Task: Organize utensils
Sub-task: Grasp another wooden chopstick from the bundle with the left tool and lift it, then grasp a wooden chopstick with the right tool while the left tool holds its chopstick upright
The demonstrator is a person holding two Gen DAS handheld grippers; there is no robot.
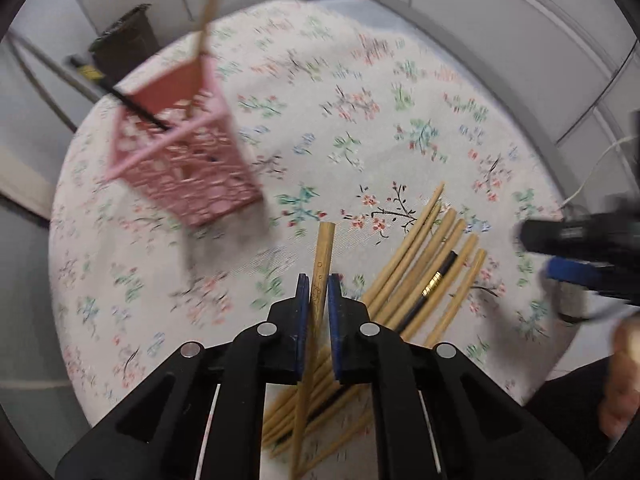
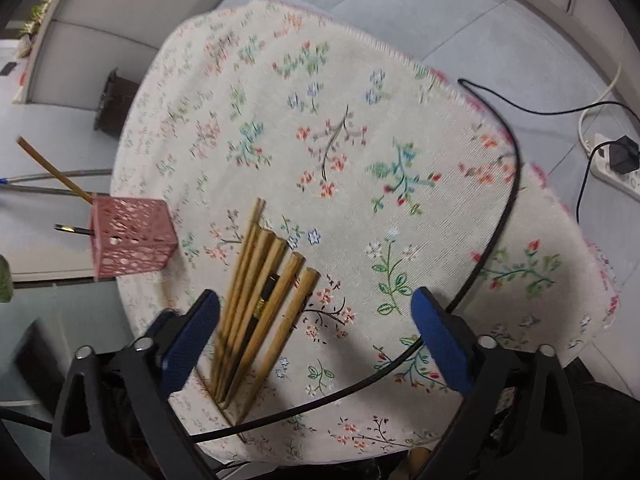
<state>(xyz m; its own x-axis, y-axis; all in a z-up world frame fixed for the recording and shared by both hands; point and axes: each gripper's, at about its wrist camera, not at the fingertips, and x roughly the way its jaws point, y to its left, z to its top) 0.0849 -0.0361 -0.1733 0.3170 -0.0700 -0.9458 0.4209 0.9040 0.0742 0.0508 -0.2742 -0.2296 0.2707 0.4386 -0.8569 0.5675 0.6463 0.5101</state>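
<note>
My left gripper [image 1: 318, 284] is shut on a bamboo chopstick [image 1: 323, 252] and holds it above the table. A pile of bamboo chopsticks [image 1: 424, 264] with one black chopstick [image 1: 430, 286] lies just to its right. The pink perforated holder [image 1: 184, 152] stands at the far left with one bamboo and one black chopstick in it. My right gripper [image 2: 316, 332] is open and empty, low over the table, with the pile [image 2: 264, 296] by its left finger. The holder [image 2: 132, 236] sits at the left table edge.
A round table with a floral cloth [image 2: 360, 140]. A black cable [image 2: 504, 216] curves across its right side. A dark bin [image 1: 124, 44] stands on the floor beyond the table. A power strip [image 2: 616, 168] lies on the floor at right.
</note>
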